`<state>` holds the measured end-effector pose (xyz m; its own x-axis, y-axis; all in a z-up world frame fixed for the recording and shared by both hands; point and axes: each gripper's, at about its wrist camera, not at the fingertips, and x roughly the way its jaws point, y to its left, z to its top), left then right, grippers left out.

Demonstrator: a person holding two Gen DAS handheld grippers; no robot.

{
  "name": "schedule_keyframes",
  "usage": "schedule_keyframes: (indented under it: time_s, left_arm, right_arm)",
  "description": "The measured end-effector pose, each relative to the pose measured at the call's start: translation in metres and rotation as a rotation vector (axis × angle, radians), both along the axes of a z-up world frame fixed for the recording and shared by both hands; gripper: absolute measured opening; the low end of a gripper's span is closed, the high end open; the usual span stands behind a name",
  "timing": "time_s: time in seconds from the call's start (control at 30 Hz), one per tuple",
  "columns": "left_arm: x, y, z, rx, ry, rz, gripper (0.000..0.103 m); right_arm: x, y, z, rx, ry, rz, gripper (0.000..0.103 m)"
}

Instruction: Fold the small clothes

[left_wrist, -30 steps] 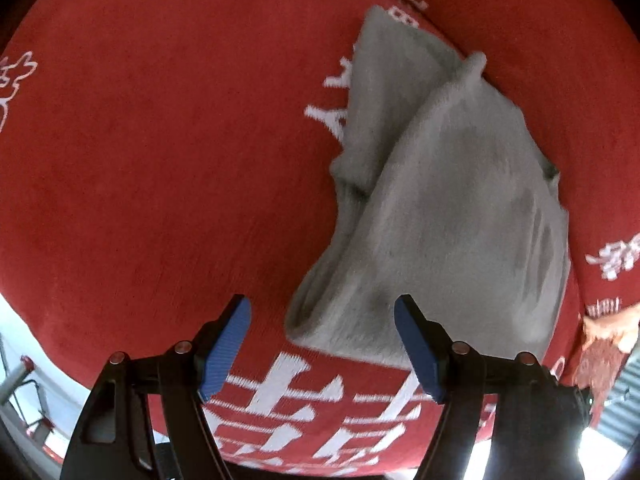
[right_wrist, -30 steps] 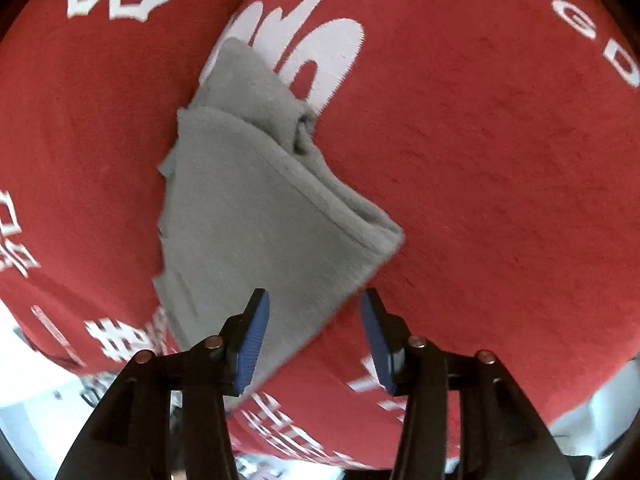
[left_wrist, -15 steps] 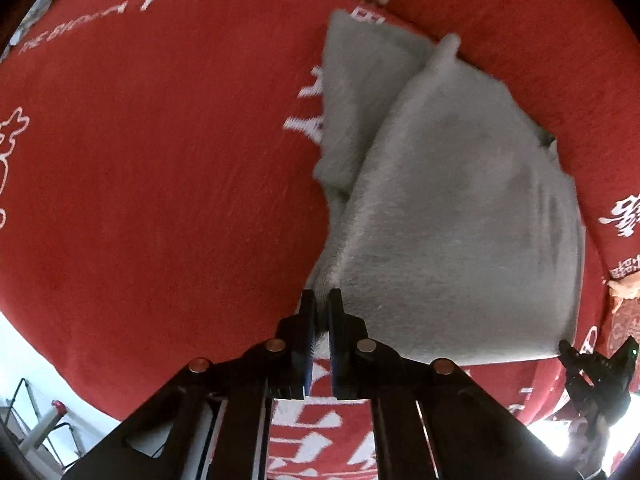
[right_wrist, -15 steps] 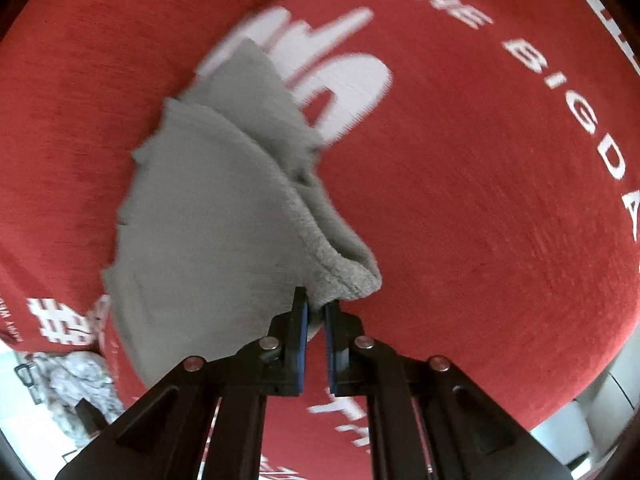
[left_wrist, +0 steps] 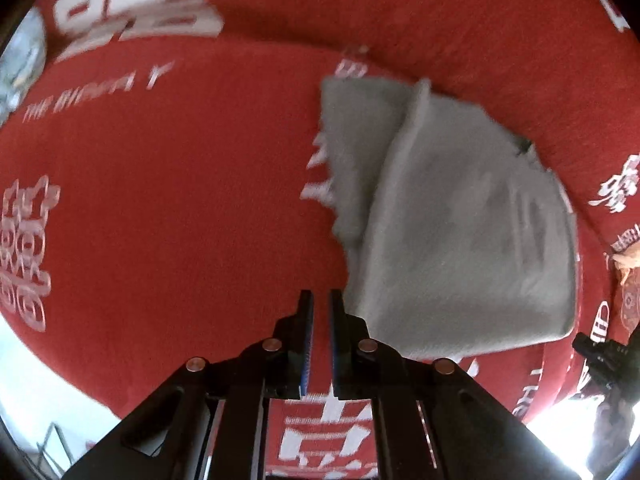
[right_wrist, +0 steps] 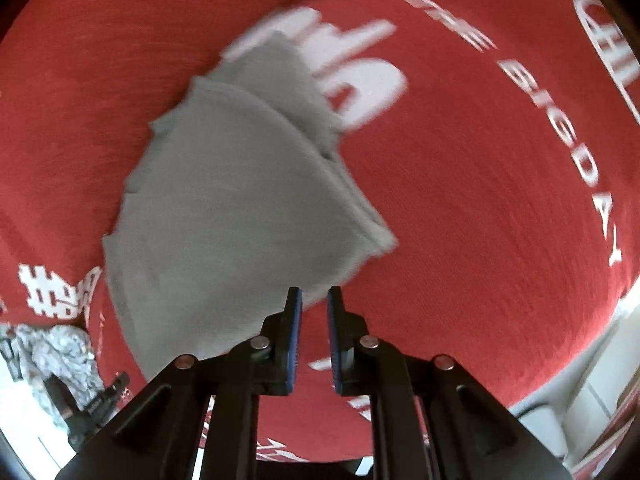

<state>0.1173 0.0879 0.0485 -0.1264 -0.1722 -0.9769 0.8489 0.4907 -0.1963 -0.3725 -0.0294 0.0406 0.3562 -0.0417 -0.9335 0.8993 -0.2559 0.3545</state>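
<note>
One fuzzy grey garment [left_wrist: 460, 216], folded, red cloth [left_wrist: 180, 200]

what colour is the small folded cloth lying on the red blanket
Plain grey, no pattern: the folded cloth shows best in the right wrist view.

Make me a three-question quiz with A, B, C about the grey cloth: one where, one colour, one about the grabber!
1. Seen from the left gripper, the grey garment lies to its: A left, B right, C nowhere in sight.
2. The blanket underneath is: A blue, B green, C red.
3. The left gripper's jaws are: A wide open, B narrowly apart on nothing, C squeezing a toy.

Answers: B, the garment fills the right side of the left wrist view. C, the blanket is red with white lettering. B, only red blanket shows in the thin gap.
</note>
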Motion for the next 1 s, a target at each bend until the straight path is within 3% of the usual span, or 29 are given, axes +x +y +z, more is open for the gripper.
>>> schedule_keyframes:
  time_s: [0.33,0.6,0.7,0.9,1.0]
  left_arm:
    - [-0.011,-0.082,-0.003,-0.104,-0.012,-0.09,0.008]
    - [0.008,-0.096,-0.057,-0.007,-0.036,-0.048,0.008]
    - [0.015,-0.095,-0.058,-0.011,0.001,-0.032,0.008]
    - [0.011,-0.093,-0.048,0.021,-0.026,-0.067,0.008]
    - [0.006,-0.093,-0.042,0.031,-0.035,-0.099,0.008]
  right_arm:
    - [0.067,-0.069,-0.01,-0.077,0.057,0.151,0.012]
    - [0.07,-0.086,-0.045,-0.024,0.059,0.153,0.012]
    - [0.066,-0.088,-0.045,-0.033,0.052,0.154,0.012]
    - [0.063,-0.086,-0.033,-0.029,0.098,0.16,0.012]
    - [0.061,-0.079,-0.023,-0.032,0.079,0.159,0.017]
